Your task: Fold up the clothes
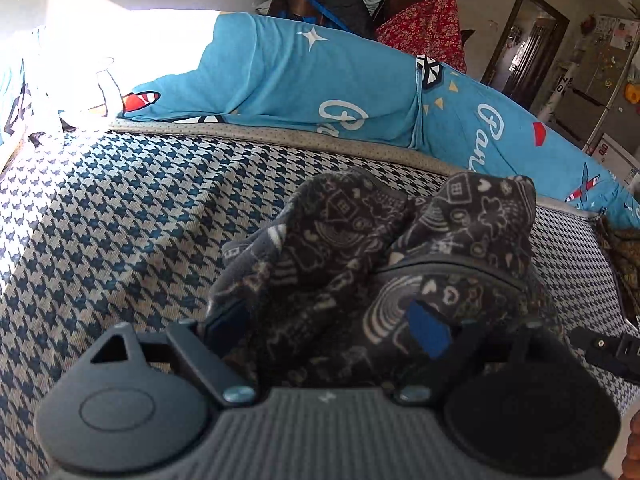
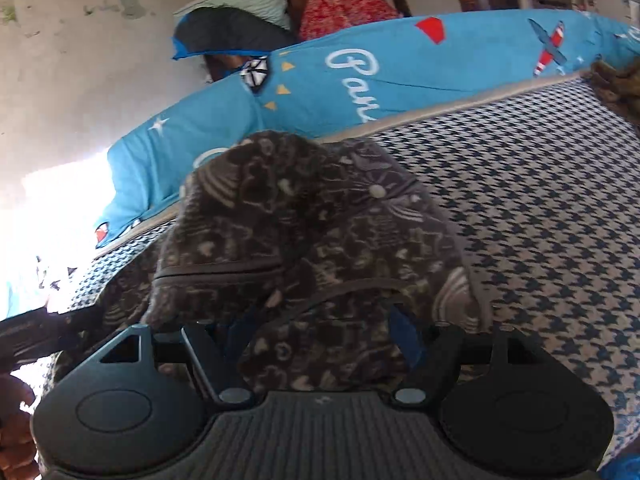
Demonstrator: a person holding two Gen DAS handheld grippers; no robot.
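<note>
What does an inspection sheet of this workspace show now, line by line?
Surface: houndstooth cover, mostly bare.
Job's things: dark patterned garment, bunched, not folded.
Clutter: brown cloth at the cover's edge.
Grippers: left gripper and right gripper have garment fabric between wide jaws; grip unclear.
Cables: nothing seen.
Surroundings: blue printed bedding behind, red floral fabric, fridge.

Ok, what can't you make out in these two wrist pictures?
- Left gripper fingers: buried under the dark patterned garment, left view.
- Right gripper grip: garment covers it, right view.
- Garment type: too bunched.
- Far left: sunlight glare washes it out.
</note>
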